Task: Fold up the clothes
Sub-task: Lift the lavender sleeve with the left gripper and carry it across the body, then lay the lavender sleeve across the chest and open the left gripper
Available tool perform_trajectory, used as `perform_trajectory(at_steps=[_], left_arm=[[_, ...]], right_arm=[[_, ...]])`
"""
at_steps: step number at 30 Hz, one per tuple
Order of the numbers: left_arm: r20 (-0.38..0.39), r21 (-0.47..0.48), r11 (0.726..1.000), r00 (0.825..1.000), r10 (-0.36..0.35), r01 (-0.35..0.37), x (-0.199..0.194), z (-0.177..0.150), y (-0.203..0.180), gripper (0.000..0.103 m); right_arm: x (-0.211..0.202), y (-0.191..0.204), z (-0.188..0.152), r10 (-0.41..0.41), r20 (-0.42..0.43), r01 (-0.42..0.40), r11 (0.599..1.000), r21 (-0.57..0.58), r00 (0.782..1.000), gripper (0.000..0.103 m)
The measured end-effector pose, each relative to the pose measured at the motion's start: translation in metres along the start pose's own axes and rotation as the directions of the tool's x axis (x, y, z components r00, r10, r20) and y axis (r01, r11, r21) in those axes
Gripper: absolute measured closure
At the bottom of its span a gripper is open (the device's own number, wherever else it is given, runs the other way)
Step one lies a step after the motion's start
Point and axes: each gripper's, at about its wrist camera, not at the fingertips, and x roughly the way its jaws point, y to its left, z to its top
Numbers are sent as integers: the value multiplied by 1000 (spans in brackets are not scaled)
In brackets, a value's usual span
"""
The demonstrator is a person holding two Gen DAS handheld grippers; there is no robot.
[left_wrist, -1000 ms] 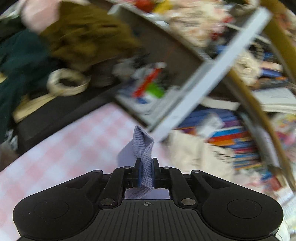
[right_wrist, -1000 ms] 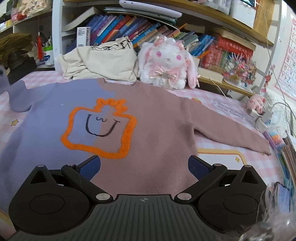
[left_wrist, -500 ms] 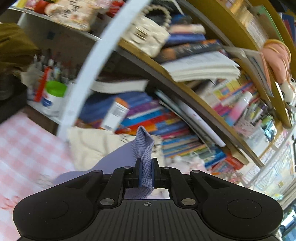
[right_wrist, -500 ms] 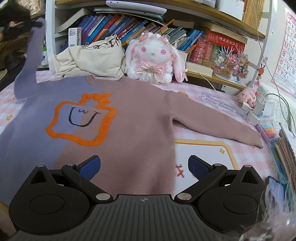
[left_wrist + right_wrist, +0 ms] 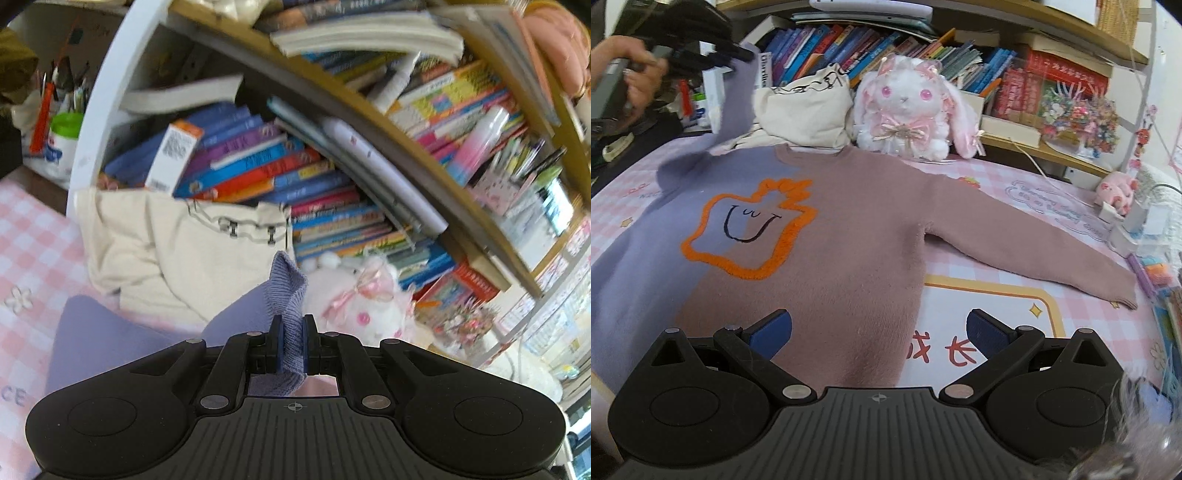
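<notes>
A: What is the setting?

B: A table under a pink checked cloth (image 5: 1015, 173), with crowded bookshelves (image 5: 849, 40) along its far edge, plus a white plush rabbit (image 5: 908, 107) and a cream canvas bag (image 5: 809, 110).

A: Where is the sweater?

B: The sweater (image 5: 827, 236) lies flat, front up, across the middle of the table. Its collar points far, its hem near. The long axis runs left to right through the 2 sleeves. The mauve right sleeve (image 5: 1034, 251) lies straight out on the cloth.

A: And the grippers?

B: The left gripper (image 5: 293, 345) is clamped on the lilac left cuff (image 5: 288, 295), raised above the far left corner. The right gripper (image 5: 879, 332) hovers over the hem, jaws wide apart, holding nothing.

A: Which step is this?

B: Probably folding the left sleeve. Next, carry that cuff rightward and lay it across the chest.
</notes>
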Motion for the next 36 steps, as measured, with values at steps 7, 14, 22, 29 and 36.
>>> perform_trajectory(at_steps=[7, 14, 22, 29, 36], left_arm=[[-83, 75, 996, 995, 48, -42, 36, -28, -24, 95], [-169, 166, 985, 983, 66, -38, 63, -51, -43, 95], [-267, 298, 953, 963, 33, 50, 74, -79, -60, 95], [-312, 390, 915, 950, 29, 100, 71, -91, -74, 91], [-247, 363, 921, 968, -50, 140, 40, -84, -67, 26]], right_arm=[[3, -12, -2, 26, -15, -27, 1000, -9, 1000, 1], [2, -21, -7, 9, -27, -8, 1000, 16, 1000, 1], [-1, -24, -11, -23, -35, 25, 998, 52, 999, 1], [-4, -18, -12, -23, -35, 25, 998, 53, 999, 1], [-7, -9, -9, -29, -25, 30, 998, 47, 999, 1]])
